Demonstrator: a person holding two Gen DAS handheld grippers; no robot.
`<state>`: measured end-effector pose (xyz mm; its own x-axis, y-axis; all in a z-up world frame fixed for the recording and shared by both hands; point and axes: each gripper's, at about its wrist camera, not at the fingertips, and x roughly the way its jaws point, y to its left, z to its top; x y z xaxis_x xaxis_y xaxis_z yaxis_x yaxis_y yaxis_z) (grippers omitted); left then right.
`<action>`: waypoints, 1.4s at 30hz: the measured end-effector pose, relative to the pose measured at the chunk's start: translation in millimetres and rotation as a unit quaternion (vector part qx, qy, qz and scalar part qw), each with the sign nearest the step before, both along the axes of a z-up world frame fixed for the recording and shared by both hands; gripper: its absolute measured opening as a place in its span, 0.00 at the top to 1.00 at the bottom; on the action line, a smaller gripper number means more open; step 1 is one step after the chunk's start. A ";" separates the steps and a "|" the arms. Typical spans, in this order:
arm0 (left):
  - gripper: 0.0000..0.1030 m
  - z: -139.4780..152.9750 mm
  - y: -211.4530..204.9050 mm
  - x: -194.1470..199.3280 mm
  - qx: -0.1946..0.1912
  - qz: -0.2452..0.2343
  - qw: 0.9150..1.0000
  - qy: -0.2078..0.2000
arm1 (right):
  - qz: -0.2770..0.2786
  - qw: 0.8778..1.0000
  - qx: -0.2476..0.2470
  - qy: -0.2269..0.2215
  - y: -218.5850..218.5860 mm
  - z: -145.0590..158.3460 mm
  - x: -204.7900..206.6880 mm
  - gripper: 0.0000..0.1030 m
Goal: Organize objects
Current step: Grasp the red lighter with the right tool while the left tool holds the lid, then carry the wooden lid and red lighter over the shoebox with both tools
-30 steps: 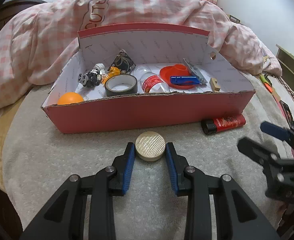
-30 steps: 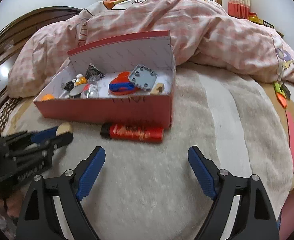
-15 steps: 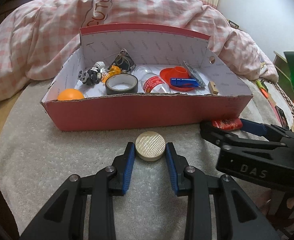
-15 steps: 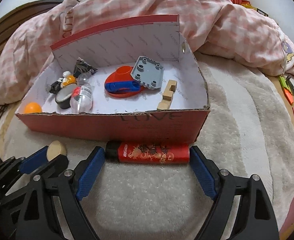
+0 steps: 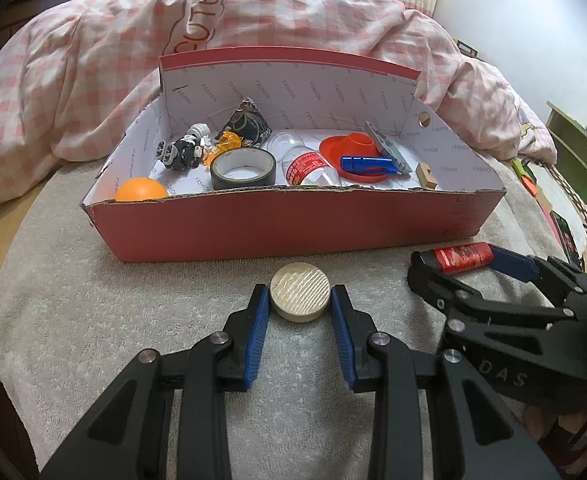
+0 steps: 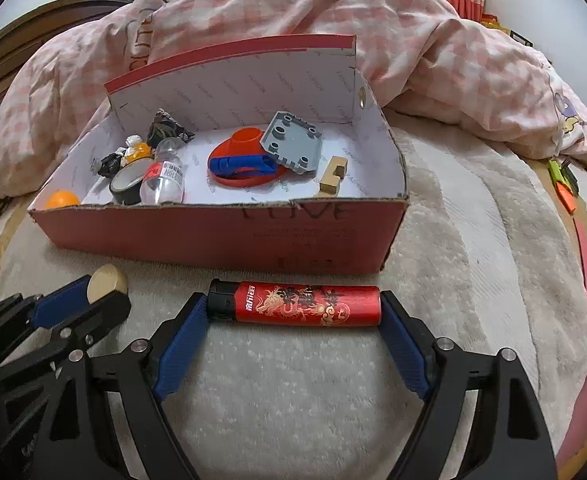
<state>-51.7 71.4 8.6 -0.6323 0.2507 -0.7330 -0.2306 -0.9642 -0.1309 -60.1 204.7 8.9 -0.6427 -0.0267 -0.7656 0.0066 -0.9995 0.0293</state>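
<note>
While both claws rest on the blanket (image 6: 473, 240) before the red box (image 5: 293, 220), the left gripper (image 5: 299, 304) brackets a round brass disc (image 5: 300, 291), apparently clenched, and the right gripper (image 6: 293, 312) spreads wide, released, around a red lighter (image 6: 299, 304), ready to lift each inside. Box lining reads "FASHION".

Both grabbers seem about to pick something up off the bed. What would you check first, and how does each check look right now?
1. Left gripper straddles the disc: ok.
2. Left pads touching the disc: cannot tell.
3. Right gripper brackets the lighter end to end: ok.
4. Right grip shut firmly: cannot tell; it is a wide, lengthwise hold.
5. Free floor in the box for both: ok, near the wooden block.
6. Grippers apart from each other: ok.
</note>
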 end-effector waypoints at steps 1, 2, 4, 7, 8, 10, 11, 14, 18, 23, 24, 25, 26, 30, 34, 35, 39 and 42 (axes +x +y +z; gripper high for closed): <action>0.70 -0.2 -0.4 0.1 0.002 0.000 1.000 0.000 | 0.001 1.000 -0.003 0.000 1.4 0.1 1.8 0.17; 0.70 -0.5 -0.6 0.0 0.002 0.001 1.000 -0.001 | 0.001 1.000 -0.005 0.001 2.6 0.4 3.6 0.17; 0.70 -1.1 -0.4 -0.3 0.001 0.001 1.000 0.000 | 0.003 1.000 -0.015 0.004 5.6 1.3 8.5 0.17; 0.70 -1.4 -1.3 -1.0 0.001 0.000 1.000 0.000 | 0.006 1.000 -0.022 0.010 8.4 2.0 17.1 0.17; 0.70 -1.3 -1.5 -0.9 0.003 0.000 1.000 -0.001 | 0.007 1.000 -0.024 0.011 8.9 2.4 19.2 0.17; 0.70 -1.0 -2.7 -1.4 0.006 0.001 1.000 -0.002 | 0.011 0.999 -0.030 0.013 11.0 2.9 23.8 0.17; 0.70 -0.5 -3.3 -1.2 0.006 0.001 1.000 -0.002 | 0.012 0.999 -0.033 0.014 11.7 3.4 24.7 0.17; 0.70 0.9 -3.8 0.1 0.006 0.002 1.000 0.000 | 0.017 0.999 -0.039 0.016 13.3 4.5 28.9 0.17; 0.70 6.9 -3.9 3.0 0.006 0.001 1.000 0.007 | 0.027 0.999 -0.042 0.021 12.5 7.3 36.3 0.17; 0.70 17.7 -5.9 9.2 0.010 -0.002 1.000 0.018 | 0.044 0.998 -0.043 0.034 9.5 14.4 46.4 0.17; 0.70 20.5 -6.5 10.3 0.011 -0.002 1.000 0.020 | 0.048 0.997 -0.041 0.039 8.5 16.7 48.7 0.17; 0.70 23.9 -7.3 11.1 0.012 -0.003 1.000 0.024 | 0.051 0.997 -0.041 0.044 7.5 20.0 50.7 0.17; 0.70 27.0 -7.7 11.7 0.012 -0.003 1.000 0.028 | 0.054 0.997 -0.041 0.048 6.9 22.7 51.8 0.17; 0.70 39.2 -13.8 12.3 0.015 0.005 0.999 0.042 | 0.067 0.994 -0.046 0.070 3.2 36.2 56.1 0.17; 0.70 47.2 -20.7 9.4 0.016 0.013 0.999 0.050 | 0.081 0.992 -0.044 0.088 -3.7 46.2 58.7 0.17; 0.70 48.2 -21.2 9.2 0.016 0.014 0.999 0.051 | 0.084 0.991 -0.044 0.090 -5.2 47.5 58.3 0.17; 0.70 52.8 -23.7 5.8 0.015 0.015 0.998 0.057 | 0.094 0.990 -0.040 0.101 -10.8 53.5 56.6 0.17; 0.70 59.2 -25.0 1.2 0.015 0.014 0.998 0.063 | 0.097 0.989 -0.036 0.108 -12.0 57.4 52.8 0.17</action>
<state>-50.5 46.4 67.7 -0.7266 0.2528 -0.6389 -0.2201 -0.9665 -0.1321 -7.3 192.7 66.3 -0.7681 -0.2151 -0.6032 0.2119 -0.9742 0.0776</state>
